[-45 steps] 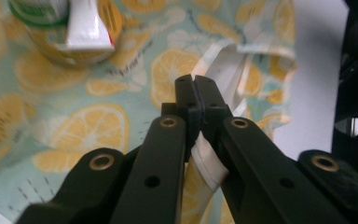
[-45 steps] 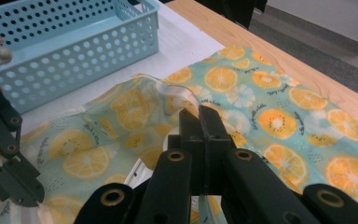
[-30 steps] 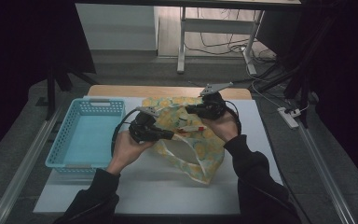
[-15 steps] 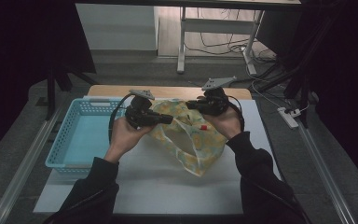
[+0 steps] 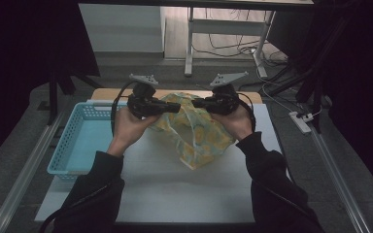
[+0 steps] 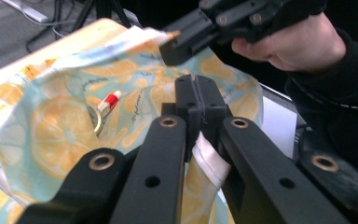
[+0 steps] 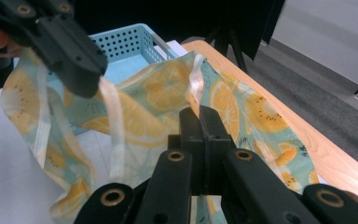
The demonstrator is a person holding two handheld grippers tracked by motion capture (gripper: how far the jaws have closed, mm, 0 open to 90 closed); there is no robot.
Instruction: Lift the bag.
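Note:
A cloth bag (image 5: 199,138) printed with orange slices on pale green hangs between both grippers above the white table (image 5: 155,189). My left gripper (image 5: 177,108) is shut on the bag's rim at its left side; in the left gripper view the white hem (image 6: 209,161) is pinched between the jaws. My right gripper (image 5: 195,103) is shut on the opposite rim (image 7: 193,88). The bag's mouth is held apart. Inside it lie a small red-and-white tube (image 6: 109,101) and a round metal-rimmed thing (image 6: 93,122). The bag's bottom corner touches the table.
A light blue perforated basket (image 5: 80,141) stands on the table at the left, close to the left hand. A wooden strip (image 5: 107,93) borders the table's far edge. Metal rails run along both sides; cables and a power strip (image 5: 301,122) lie on the floor at right.
Both hands have risen with the bag in them. The bag, which lay spread on the table, now hangs between the grippers with its mouth held apart.

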